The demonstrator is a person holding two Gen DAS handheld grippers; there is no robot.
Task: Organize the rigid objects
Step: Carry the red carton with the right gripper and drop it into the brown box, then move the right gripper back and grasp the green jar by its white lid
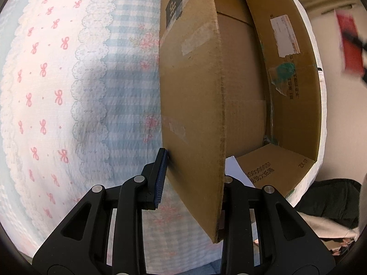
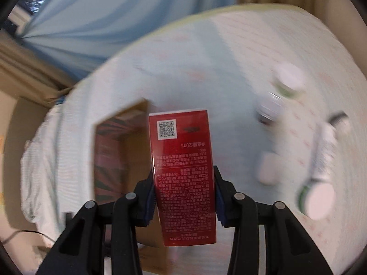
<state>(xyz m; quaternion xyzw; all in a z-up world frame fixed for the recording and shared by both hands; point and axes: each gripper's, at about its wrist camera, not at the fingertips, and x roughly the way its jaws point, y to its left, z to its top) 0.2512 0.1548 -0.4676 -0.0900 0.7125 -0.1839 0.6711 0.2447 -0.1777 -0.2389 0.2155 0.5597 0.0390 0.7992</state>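
Observation:
My left gripper (image 1: 195, 160) is shut on the near wall of an open cardboard box (image 1: 190, 80). One finger (image 1: 160, 176) presses the outside of the wall; the other is hidden inside the box. My right gripper (image 2: 183, 171) is shut on a tall red carton (image 2: 181, 142) with a QR code and white print, held up above the bed. In the left wrist view the red carton (image 1: 348, 43) shows blurred at the upper right, beyond the box. The cardboard box (image 2: 107, 155) lies to the left of the carton in the right wrist view.
The box stands on a bed sheet (image 1: 57, 91) with pink bows and blue check. A white sheet of paper (image 1: 234, 167) lies in the box. On the bed to the right are a white-capped jar (image 2: 287, 80), a small white case (image 2: 268, 167), a tube (image 2: 325, 155) and a bottle (image 2: 318, 199). Dark clothing (image 1: 328, 197) lies beside the bed.

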